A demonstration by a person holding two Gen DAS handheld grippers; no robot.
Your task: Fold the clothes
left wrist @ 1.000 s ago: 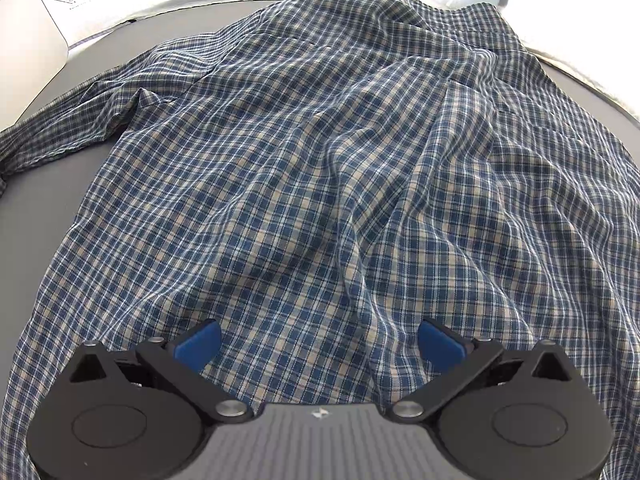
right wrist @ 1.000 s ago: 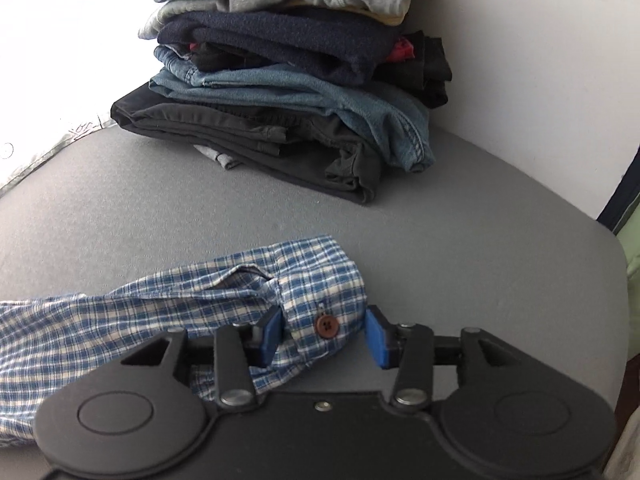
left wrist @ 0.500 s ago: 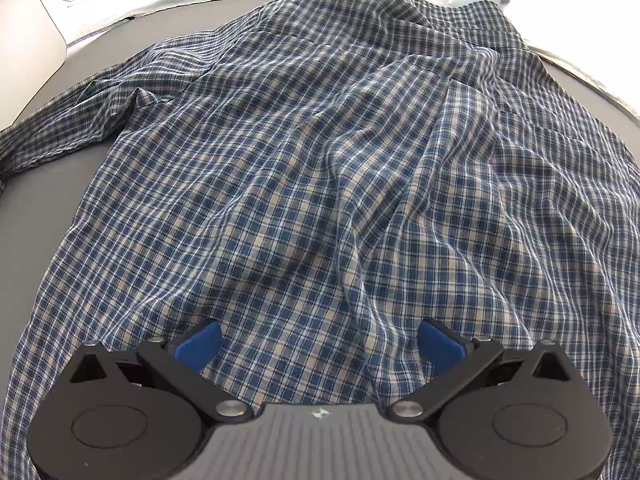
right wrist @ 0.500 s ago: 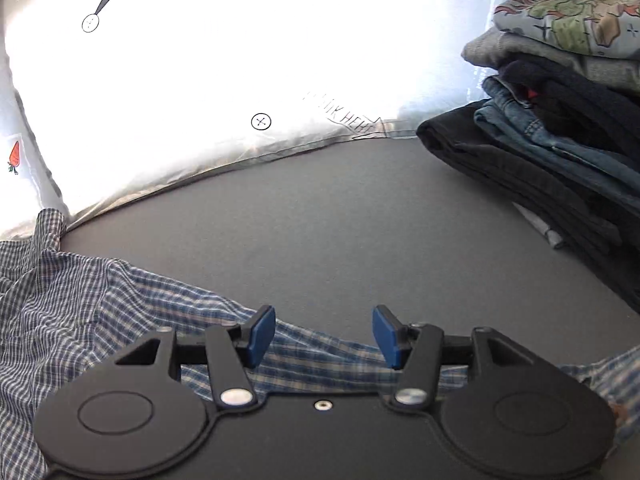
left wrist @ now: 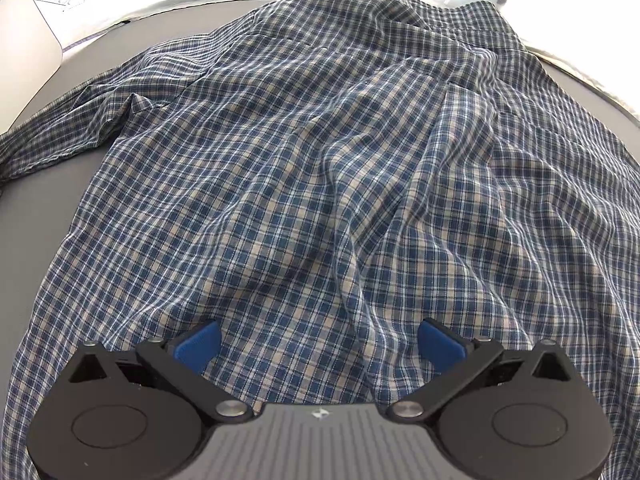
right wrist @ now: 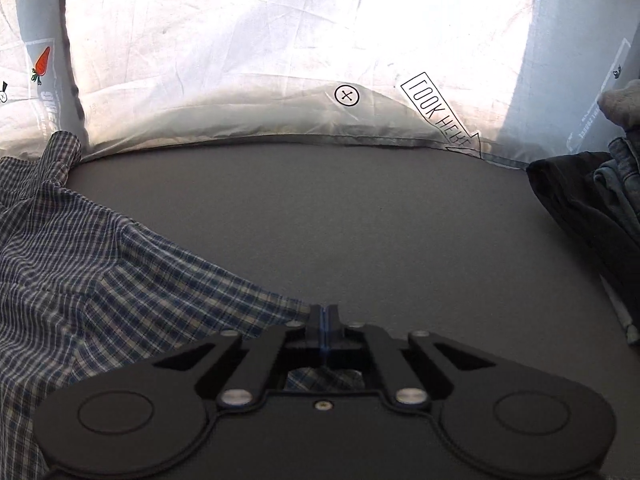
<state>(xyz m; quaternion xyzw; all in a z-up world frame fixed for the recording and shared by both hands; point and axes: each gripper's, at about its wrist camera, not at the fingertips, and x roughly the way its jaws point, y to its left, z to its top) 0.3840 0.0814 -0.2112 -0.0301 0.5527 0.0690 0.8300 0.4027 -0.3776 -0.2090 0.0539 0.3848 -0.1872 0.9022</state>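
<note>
A blue, white and tan checked shirt [left wrist: 304, 184] lies spread and wrinkled on the grey surface [left wrist: 36, 216], collar at the far end. My left gripper [left wrist: 319, 345] hangs open over the shirt's near part, its blue pads [left wrist: 198, 346] wide apart with only flat cloth below them. In the right wrist view the shirt [right wrist: 120, 292] comes in from the left, and its sleeve edge runs up to my right gripper [right wrist: 325, 318]. That gripper's fingers are pressed together, shut on the sleeve's edge, with more checked cloth showing under them.
A stack of folded clothes [right wrist: 592, 196], dark trousers and denim, sits at the right edge of the grey surface [right wrist: 360, 220]. White printed bedding [right wrist: 280, 60] with a "LOOK HERE" arrow and a carrot print lies behind.
My right gripper swung left from the cuff and the clothes stack toward the shirt's body, and its jaws went from open to shut. The left gripper stayed still and open.
</note>
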